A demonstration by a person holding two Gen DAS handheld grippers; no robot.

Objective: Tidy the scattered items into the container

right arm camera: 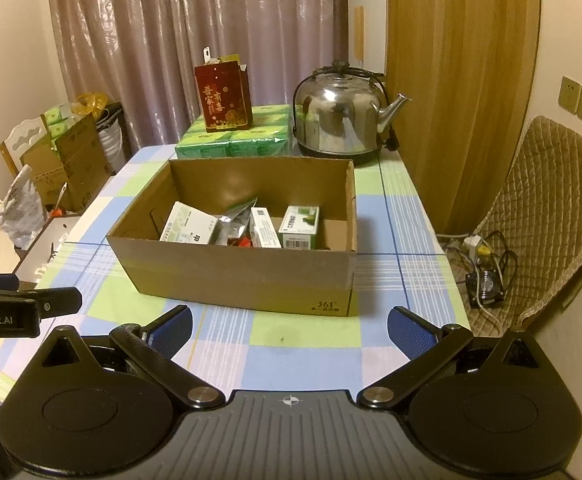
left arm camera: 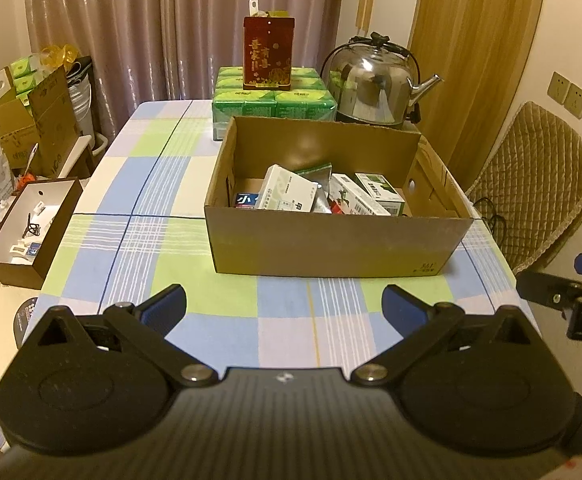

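Note:
An open cardboard box stands on the checked tablecloth. Inside it lie several small medicine cartons and a silver foil pouch. My left gripper hovers over the cloth just in front of the box, open, with nothing between its blue pads. My right gripper is likewise open and empty in front of the box. The right gripper's tip shows at the right edge of the left wrist view, and the left gripper's tip at the left edge of the right wrist view.
Behind the box stand green tissue packs with a red tin on top, and a steel kettle. A brown tray of small parts sits left of the table. A quilted chair and cables are at the right.

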